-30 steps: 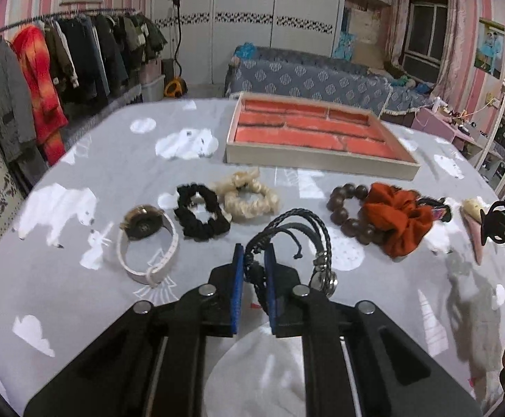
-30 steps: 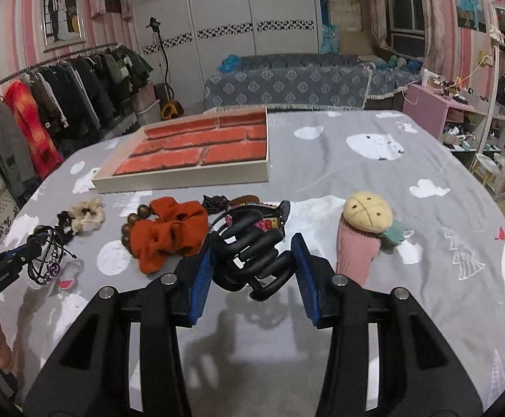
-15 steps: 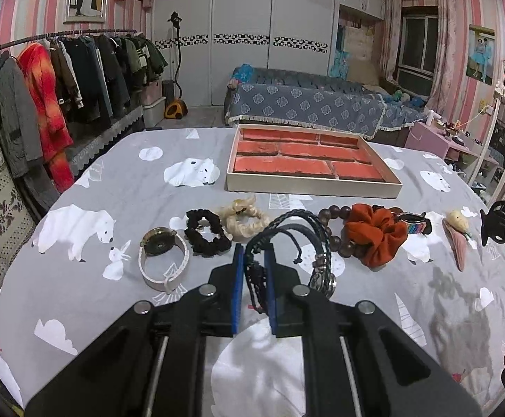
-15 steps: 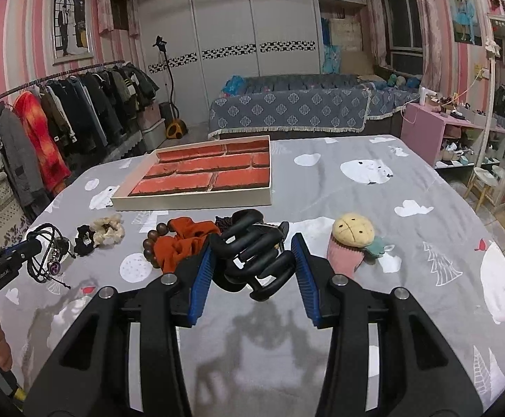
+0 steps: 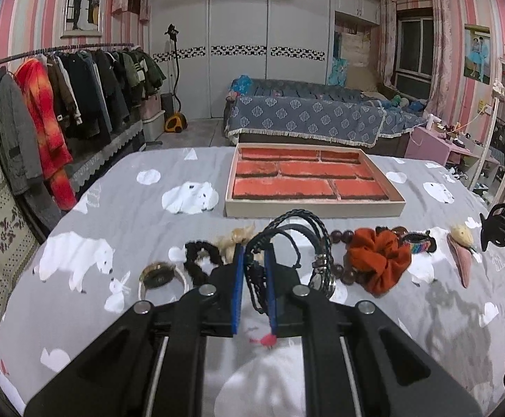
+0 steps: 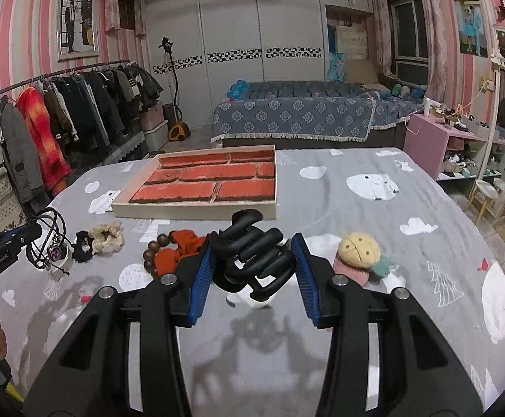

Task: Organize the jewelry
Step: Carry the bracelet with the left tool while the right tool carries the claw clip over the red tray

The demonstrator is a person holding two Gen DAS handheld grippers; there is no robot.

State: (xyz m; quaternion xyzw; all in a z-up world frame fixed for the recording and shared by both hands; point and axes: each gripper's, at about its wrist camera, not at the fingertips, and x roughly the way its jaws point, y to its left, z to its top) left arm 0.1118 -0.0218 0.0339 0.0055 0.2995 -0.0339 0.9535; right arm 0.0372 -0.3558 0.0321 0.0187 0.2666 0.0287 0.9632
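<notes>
Fig. Two hand-held grippers, each carrying one item above the grey printed tablecloth (image 5: pixel 120 187), short of the brick-lined tray (image 5: pixel 313 208).

L gripper (image 5: pixel 254 278): jaws pressed nearly together, pinching the braided cord bracelet (image 5: pixel 294 229) by a few strands; the rest of the loops stand free toward the tray, metal clasp hanging at the side. Judged light, soft, floppy; cords could slip through the pads or swing, so a pinch across several strands near the clasp is safer than on one strand.

R gripper (image 6: pixel 254 260): jaws part-spread, clamped on both sides of the black claw hair clip (image 6: pixel 252 253), held clear of the cloth, nearer than the tray's front wall. Judged light, rigid plastic, smooth, spring-loaded; best taken across the body, not the curved teeth, w/ moderate squeeze.

Still on cloth, tray's near side: orange scrunchie (image 5: pixel 379 259), wooden bead bracelet (image 6: pixel 153 250), cream scrunchie (image 6: pixel 108 236), black scrunchie (image 5: pixel 196 260), watch (image 5: pixel 158 276), knitted clip (image 6: pixel 356 253). Tray compartments appear empty.
</notes>
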